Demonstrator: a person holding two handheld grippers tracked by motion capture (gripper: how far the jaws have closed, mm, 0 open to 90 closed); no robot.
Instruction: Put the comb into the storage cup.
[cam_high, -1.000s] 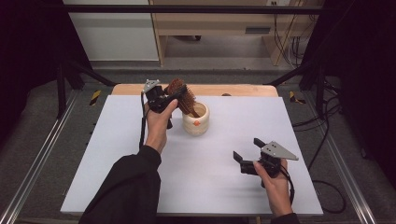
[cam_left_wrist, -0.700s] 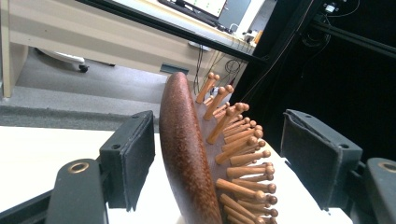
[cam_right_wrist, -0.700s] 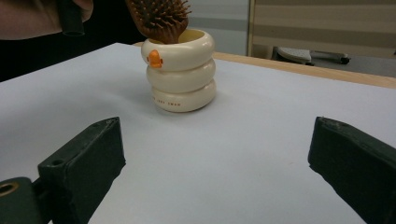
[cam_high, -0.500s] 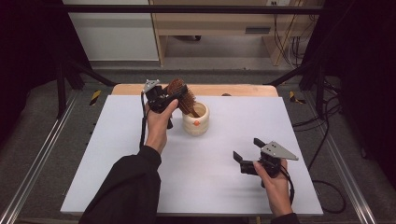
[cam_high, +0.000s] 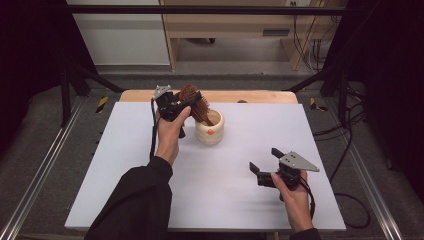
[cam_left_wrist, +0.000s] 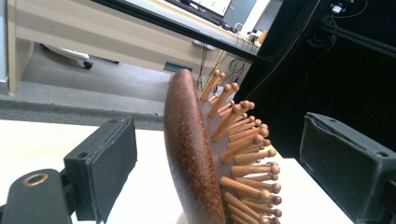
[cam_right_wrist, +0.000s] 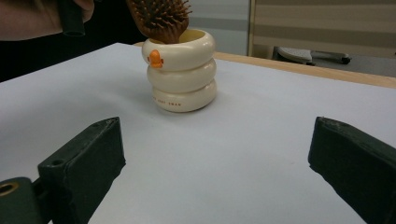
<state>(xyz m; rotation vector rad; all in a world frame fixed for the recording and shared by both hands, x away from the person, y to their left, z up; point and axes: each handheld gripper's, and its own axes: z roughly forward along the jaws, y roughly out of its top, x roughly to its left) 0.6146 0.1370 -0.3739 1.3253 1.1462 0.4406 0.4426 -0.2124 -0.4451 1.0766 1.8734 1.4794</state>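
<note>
A brown wooden hairbrush (cam_high: 196, 103) stands handle-down in a cream ringed cup (cam_high: 210, 131) with an orange duck mark, at the back middle of the white table (cam_high: 125, 165). My left gripper (cam_high: 184, 104) is at the brush head. Its jaws have just been opening and stand open. In the left gripper view the hairbrush (cam_left_wrist: 189, 154) sits between the pads with a gap on each side of my left gripper (cam_left_wrist: 224, 163). My right gripper (cam_high: 265, 161) rests open and empty at the front right. The right gripper view has my right gripper (cam_right_wrist: 215, 172) facing the cup (cam_right_wrist: 180, 70) and the hairbrush (cam_right_wrist: 161, 16).
A wooden strip (cam_high: 260, 96) runs along the table's back edge. Metal rails (cam_high: 40, 170) flank the table on both sides. Cables (cam_high: 350, 150) lie on the floor at the right. Wooden furniture (cam_high: 225, 25) stands behind the table.
</note>
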